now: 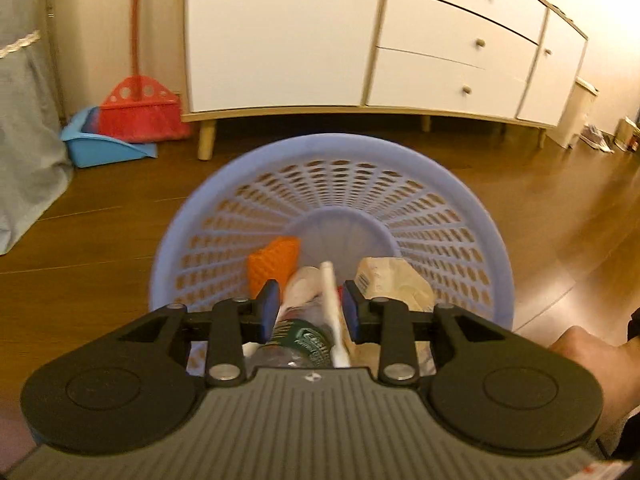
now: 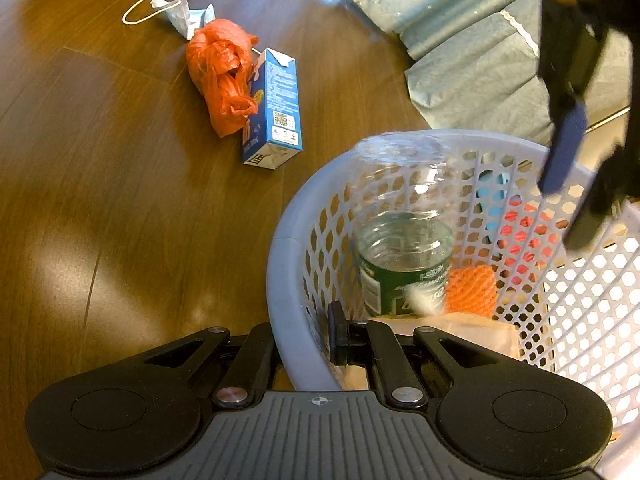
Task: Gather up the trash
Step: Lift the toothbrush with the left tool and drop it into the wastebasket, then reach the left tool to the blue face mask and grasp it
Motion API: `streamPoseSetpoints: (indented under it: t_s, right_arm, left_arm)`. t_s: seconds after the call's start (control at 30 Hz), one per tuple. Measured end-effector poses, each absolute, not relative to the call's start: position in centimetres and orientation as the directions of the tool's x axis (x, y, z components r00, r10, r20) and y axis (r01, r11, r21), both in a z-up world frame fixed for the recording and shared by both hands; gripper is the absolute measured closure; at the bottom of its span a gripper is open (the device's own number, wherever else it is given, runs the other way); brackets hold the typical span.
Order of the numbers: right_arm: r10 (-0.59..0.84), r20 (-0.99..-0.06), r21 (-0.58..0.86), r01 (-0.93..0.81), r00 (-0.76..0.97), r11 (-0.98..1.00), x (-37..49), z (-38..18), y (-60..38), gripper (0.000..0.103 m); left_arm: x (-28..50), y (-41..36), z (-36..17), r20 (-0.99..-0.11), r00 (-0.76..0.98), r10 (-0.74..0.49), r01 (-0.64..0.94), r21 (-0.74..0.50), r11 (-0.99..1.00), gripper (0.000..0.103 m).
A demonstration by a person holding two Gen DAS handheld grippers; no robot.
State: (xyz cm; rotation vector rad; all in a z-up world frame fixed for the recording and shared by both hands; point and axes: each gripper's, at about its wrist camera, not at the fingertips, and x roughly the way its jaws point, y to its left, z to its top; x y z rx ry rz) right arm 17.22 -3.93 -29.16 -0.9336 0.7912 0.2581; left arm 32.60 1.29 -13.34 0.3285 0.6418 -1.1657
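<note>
- Wood floor [image 2: 100, 200] fills most of the right wrist view; white cabinet [image 1: 360, 32] stands at 12 o'clock in the left wrist view.
- Grey-blue cloth [image 2: 472, 52] hangs at 1 o'clock in the right view, just behind the basket.
- Lavender basket [image 1: 192, 216] w/ holed walls sits on the floor, below both grippers; in the right view its rim [image 2: 280, 240] runs from 6 up to 2 o'clock.
- Red broom [image 1: 140, 112] and blue dustpan [image 1: 92, 148] at 10 o'clock in the left view, beside the cabinet leg.
- Left gripper [image 1: 310, 312]: jaws apart, over the basket; bottle and white stick [image 1: 332, 308] show in the gap; contact can't be told.
- Right gripper [image 2: 304, 336]: one finger inside the basket wall, the other outside; looks clamped on the rim, gap hidden.
- Clear bottle [image 2: 400, 248] w/ green label lies in the basket, next to orange foam net [image 2: 472, 288] and beige paper [image 1: 396, 280].
- Still on the floor at 11 o'clock, right view: blue carton [image 2: 276, 112], touching orange plastic bag [image 2: 220, 72]; face mask [image 2: 176, 12] just beyond.
</note>
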Motion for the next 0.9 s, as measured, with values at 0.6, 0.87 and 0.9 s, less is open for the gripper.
streamPoseSetpoints:
  t_s: [0.6,0.87,0.9]
  right_arm:
    - [-0.129,-0.706,-0.620,-0.521,0.696,0.587,17.3,-29.1,-3.8,0.099]
    - [-0.128,-0.706,-0.620,-0.520,0.697,0.588,17.2,-29.2,-4.0,0.099]
    - [-0.129,-0.706,-0.621,-0.520,0.697,0.587,17.2,-29.2,-4.0,0.099]
  left_arm:
    - [33.4,15.6,-14.8,-0.656,0.426,-0.623,0.777,-0.087,0.623,0.075]
    - [33.7,22.5,-17.8,-0.715,0.487,-0.501,0.667,-0.066,0.742,0.072]
    - [33.7,23.3,-18.2,-0.719,0.493,-0.490,0.654,-0.065,0.754,0.072]
